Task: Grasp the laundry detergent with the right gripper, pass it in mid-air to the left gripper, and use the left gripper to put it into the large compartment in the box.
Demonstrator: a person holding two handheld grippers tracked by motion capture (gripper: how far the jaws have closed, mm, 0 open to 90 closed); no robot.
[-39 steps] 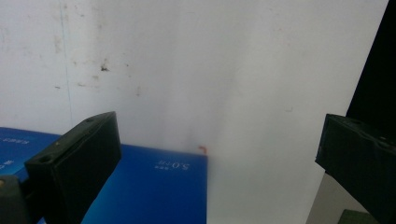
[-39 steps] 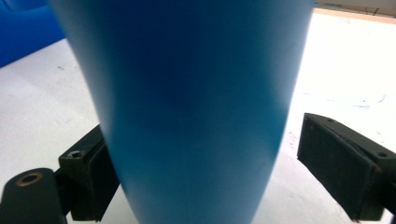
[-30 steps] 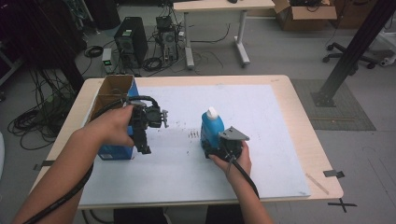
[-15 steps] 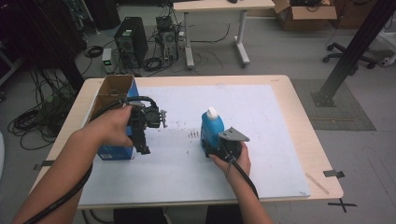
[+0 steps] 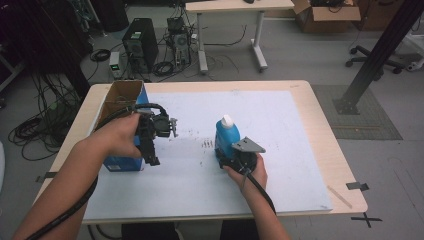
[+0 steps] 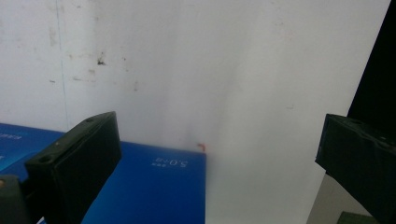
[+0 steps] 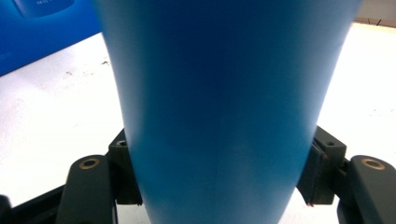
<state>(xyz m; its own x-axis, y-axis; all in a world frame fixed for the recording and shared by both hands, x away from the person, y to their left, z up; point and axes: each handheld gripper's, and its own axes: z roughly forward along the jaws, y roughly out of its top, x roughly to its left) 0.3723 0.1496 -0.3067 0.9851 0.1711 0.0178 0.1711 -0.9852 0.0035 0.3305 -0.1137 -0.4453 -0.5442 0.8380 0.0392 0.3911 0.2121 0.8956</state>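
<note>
A person's right gripper (image 5: 231,159) is clamping a blue bottle (image 5: 226,137) upright on the white table mat (image 5: 280,130), apparently steadying it, while the left gripper (image 5: 152,161), jaws spread and empty, is hovering beside the open blue carton (image 5: 120,100).

Little could be read. In the left gripper view, the blue box (image 6: 154,186) carried small white print on its near face — seen upside down, it looked like "5.0" followed by a character too small to make out. Fainter white lettering sat at the box's far left edge, too blurred to read. In the right gripper view, the same box (image 7: 42,32) showed faint pale print — illegible. The blue bottle (image 7: 219,107) bore no readable label.
</note>
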